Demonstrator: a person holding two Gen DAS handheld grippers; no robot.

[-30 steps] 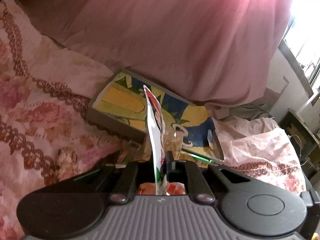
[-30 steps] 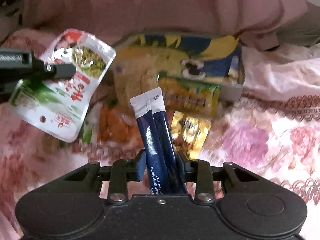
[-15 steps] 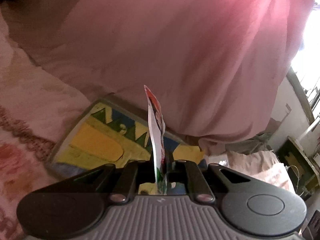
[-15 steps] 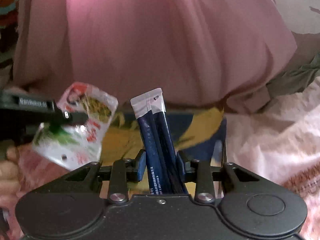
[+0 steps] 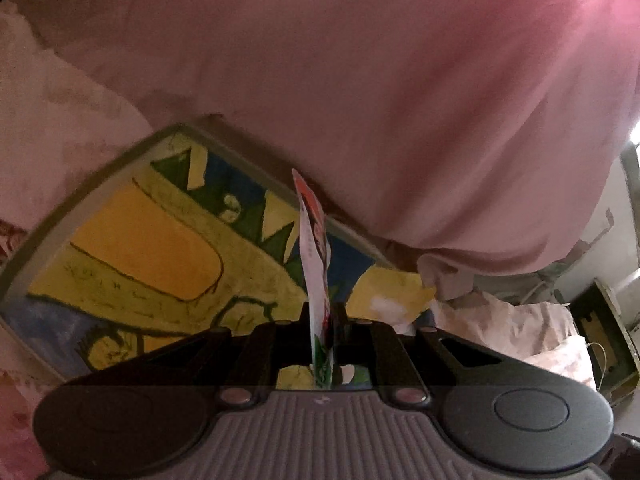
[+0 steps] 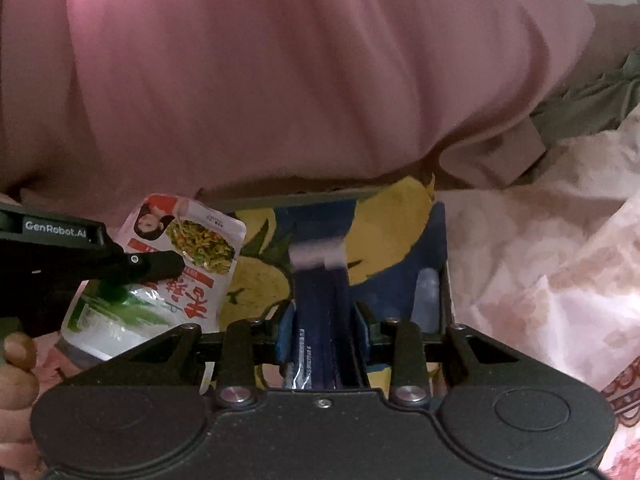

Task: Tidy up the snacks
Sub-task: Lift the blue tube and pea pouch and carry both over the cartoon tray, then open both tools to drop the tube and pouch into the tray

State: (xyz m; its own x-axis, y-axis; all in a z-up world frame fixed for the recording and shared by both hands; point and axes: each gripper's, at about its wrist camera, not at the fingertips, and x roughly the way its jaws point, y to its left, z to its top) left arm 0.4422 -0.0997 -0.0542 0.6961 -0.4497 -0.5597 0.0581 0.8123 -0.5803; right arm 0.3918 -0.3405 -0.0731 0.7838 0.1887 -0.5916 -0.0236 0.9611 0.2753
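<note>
Pink fabric (image 5: 360, 80) fills the space beyond both tools, draped over the far rim of a shallow tray (image 5: 100, 172) painted yellow, blue and green. The left tool (image 5: 322, 312) is clamped narrow on a white snack pouch (image 5: 316, 256), held edge-on and upright above the tray. The right tool (image 6: 322, 312) grips a pair of dark blue stick sachets (image 6: 320, 296), which stand straight out ahead of it over the tray's blue corner. A floral bedspread (image 6: 540, 280) lies to its right.
</note>
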